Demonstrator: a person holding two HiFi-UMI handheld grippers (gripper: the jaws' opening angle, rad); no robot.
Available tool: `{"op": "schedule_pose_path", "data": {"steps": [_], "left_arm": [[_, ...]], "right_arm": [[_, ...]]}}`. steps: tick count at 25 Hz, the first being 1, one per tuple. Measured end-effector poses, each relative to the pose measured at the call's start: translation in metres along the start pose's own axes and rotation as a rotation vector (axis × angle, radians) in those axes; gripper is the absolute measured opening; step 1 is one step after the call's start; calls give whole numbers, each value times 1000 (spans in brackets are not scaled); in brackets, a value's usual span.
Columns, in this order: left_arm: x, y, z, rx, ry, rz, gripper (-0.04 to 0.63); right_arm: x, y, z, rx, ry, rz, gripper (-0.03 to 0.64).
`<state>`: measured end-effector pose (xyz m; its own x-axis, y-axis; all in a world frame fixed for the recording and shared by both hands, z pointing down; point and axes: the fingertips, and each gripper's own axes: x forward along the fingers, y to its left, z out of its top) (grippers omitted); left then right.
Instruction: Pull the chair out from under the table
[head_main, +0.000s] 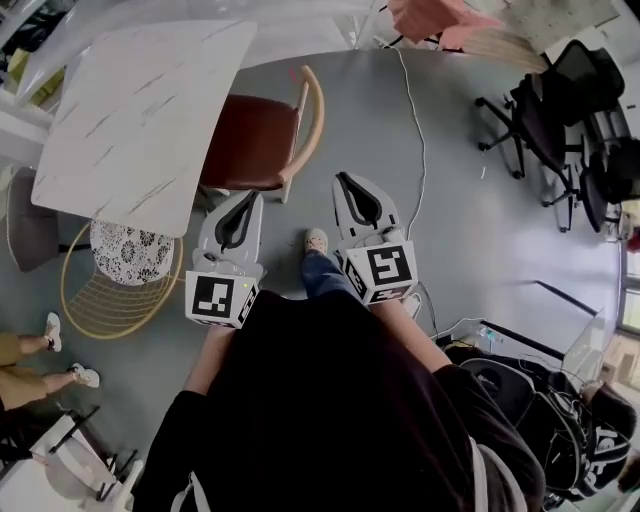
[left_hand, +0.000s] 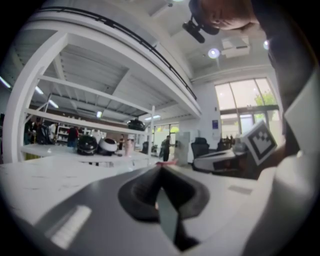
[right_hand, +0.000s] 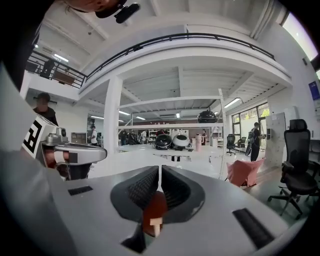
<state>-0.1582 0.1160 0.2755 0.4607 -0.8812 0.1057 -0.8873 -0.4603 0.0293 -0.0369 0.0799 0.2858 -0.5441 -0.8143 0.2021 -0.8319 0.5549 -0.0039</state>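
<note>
Wooden-backed chair (head_main: 262, 140), its seat under the table (head_main: 130, 110), lies just ahead of my left gripper (head_main: 248, 199) and ahead-left of my right gripper (head_main: 346, 179); both grippers' jaws are closed and empty.

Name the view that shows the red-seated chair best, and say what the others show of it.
The head view: the chair shows whole, seat partly under the white table, curved wooden back outside it. The right gripper view gives only a small red patch, probably the seat; the left gripper view, nothing.
</note>
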Motion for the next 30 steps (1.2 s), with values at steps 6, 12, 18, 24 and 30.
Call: {"op": "schedule_pose_path", "data": {"steps": [6, 12, 18, 24, 30], "left_arm": [[54, 12, -15, -4, 60, 50, 8], [93, 14, -38, -9, 134, 78, 11], [123, 19, -60, -29, 186, 37, 81], [154, 23, -102, -30, 262, -65, 149], [182, 31, -143, -10, 336, -158, 181]], "right_arm": [[47, -49, -15, 4, 60, 62, 25], [83, -85, -38, 69, 142, 118, 25], [114, -103, -63, 188, 241, 133, 107], [144, -113, -97, 255, 311, 106, 134], [173, -125, -136, 290, 371, 74, 147]]}}
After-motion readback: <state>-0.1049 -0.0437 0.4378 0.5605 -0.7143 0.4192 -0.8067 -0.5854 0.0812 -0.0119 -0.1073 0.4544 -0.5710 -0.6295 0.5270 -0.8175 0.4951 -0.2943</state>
